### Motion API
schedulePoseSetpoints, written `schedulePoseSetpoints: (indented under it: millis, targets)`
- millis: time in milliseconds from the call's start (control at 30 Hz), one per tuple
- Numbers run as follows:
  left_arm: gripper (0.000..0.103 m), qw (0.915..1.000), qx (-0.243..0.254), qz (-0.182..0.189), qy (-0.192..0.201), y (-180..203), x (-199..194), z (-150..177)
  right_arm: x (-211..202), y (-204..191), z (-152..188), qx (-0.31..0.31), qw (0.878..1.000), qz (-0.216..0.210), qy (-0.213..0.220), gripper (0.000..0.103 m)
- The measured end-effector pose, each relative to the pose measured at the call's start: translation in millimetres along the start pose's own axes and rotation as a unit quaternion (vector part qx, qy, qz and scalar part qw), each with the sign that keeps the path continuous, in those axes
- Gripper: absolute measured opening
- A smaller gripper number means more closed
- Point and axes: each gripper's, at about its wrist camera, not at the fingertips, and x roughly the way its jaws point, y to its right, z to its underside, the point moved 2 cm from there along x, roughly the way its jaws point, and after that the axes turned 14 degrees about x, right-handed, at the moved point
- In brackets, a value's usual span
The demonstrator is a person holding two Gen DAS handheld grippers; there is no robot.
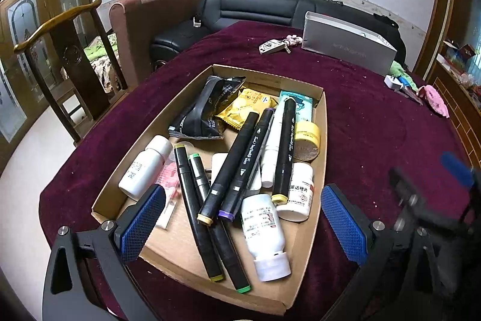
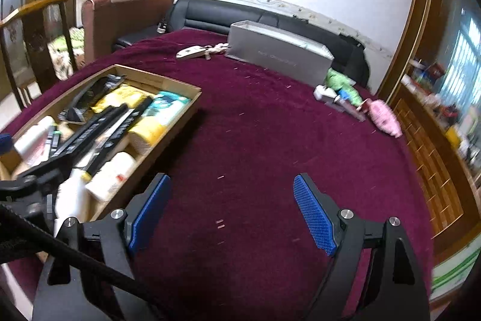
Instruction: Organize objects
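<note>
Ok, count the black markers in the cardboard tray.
5, all in the cardboard tray: yellow-green-capped and green-capped at left, tan-capped and purple-capped crossing the middle, yellow-capped at right. More may be buried underneath.

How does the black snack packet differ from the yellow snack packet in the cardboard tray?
The black snack packet looks larger and longer; the yellow snack packet looks smaller and squarer. The black one lies farther left and overlaps the yellow one's left edge. A marker crosses the yellow packet's lower corner; the black one is uncovered. Both lie at the far end of the cardboard tray.
</note>
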Motion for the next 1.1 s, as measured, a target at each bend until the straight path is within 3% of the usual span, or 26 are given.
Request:
schedulePoseSetpoints:
  millis: [200, 533, 1100]
  targets:
    - [0.101, 1.0, -0.003, -0.002, 0.0, -0.4, 0.3, -0.2, 3.9, 8.8, -15.5, -0.005, 1.0, 0.009, 0.003, 0.084]
    - [0.101, 0.9999, -0.013, -0.01, 0.0, -7.5, 2.1, -3.8, 12.4, -2.3, 12.4, -0.01, 0.999, -0.018, -0.037, 0.084]
    - [0.101, 0.9998, -0.017, -0.008, 0.001, -11.6, 1.1, -4.5, 6.5, -11.5, 17.3, -0.013, 0.999, -0.032, -0.042, 0.084]
